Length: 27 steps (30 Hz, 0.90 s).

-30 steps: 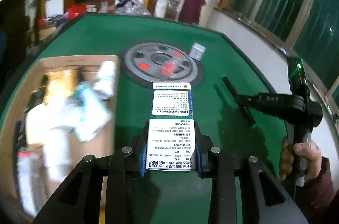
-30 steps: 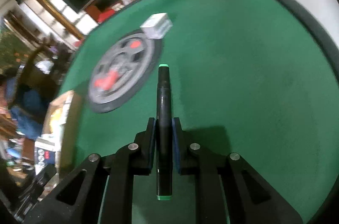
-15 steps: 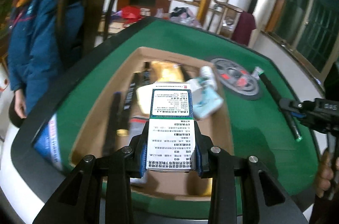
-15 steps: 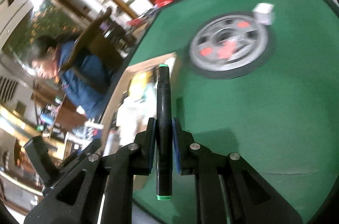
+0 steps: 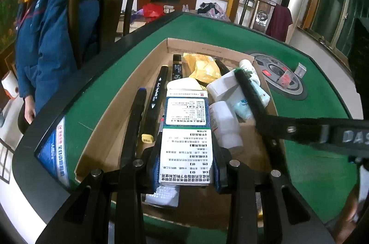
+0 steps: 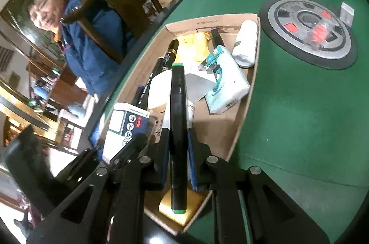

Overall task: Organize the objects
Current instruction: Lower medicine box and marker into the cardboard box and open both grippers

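The medicine box [image 5: 185,131] is gripped by the left claw [image 5: 186,165] and the black marker [image 6: 178,126] by the right claw [image 6: 177,158]; both were over the bare green desk [image 6: 299,105] a second ago and now hang above the cardboard box [image 5: 129,91], so I judge the release is next.

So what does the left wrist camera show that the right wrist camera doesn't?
Only the left wrist view shows the black marker with a yellow cap in the box and the blue display panel on the table edge. Only the right wrist view shows the steel scraper blade. Both show the open cardboard box, the white printed medicine carton in the left hand-held gripper, and the green-capped black marker in the right hand-held gripper.
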Each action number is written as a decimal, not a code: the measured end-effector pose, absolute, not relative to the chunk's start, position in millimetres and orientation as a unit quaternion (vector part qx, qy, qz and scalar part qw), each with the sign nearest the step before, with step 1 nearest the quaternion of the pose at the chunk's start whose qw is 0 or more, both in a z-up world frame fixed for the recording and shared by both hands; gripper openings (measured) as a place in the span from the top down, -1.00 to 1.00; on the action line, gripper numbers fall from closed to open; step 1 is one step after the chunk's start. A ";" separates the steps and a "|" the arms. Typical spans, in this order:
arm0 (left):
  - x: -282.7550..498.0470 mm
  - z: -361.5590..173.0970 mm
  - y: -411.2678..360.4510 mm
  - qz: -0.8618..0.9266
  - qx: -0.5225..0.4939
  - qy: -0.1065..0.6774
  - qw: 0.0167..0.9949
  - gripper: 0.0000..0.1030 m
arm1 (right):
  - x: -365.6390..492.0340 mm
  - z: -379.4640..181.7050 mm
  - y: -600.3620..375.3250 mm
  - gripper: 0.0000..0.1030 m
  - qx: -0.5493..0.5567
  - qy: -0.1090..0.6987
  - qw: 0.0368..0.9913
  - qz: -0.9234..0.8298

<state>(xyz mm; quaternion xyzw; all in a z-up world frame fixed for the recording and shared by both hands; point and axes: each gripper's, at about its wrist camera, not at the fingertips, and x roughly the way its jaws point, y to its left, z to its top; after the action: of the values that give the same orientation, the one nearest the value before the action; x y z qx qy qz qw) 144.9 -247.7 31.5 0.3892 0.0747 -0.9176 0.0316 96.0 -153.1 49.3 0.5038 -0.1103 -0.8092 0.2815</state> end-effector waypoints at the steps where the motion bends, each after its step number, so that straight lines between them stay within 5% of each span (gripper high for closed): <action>1: 144.5 31.4 -247.1 -0.918 0.388 0.074 0.032 0.43 | 96.3 48.4 -157.1 0.75 0.501 -0.103 0.277 -0.813; 27: 148.5 37.0 -251.4 -0.928 0.364 0.063 0.048 0.43 | 93.4 45.5 -178.6 0.69 0.497 -0.038 0.235 -0.834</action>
<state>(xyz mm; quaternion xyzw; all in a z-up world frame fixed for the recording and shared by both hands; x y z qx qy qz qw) 148.5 -251.4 37.0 0.3638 0.0629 -0.9281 0.0476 93.4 -178.6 45.5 0.4974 -0.0382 -0.8342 0.2352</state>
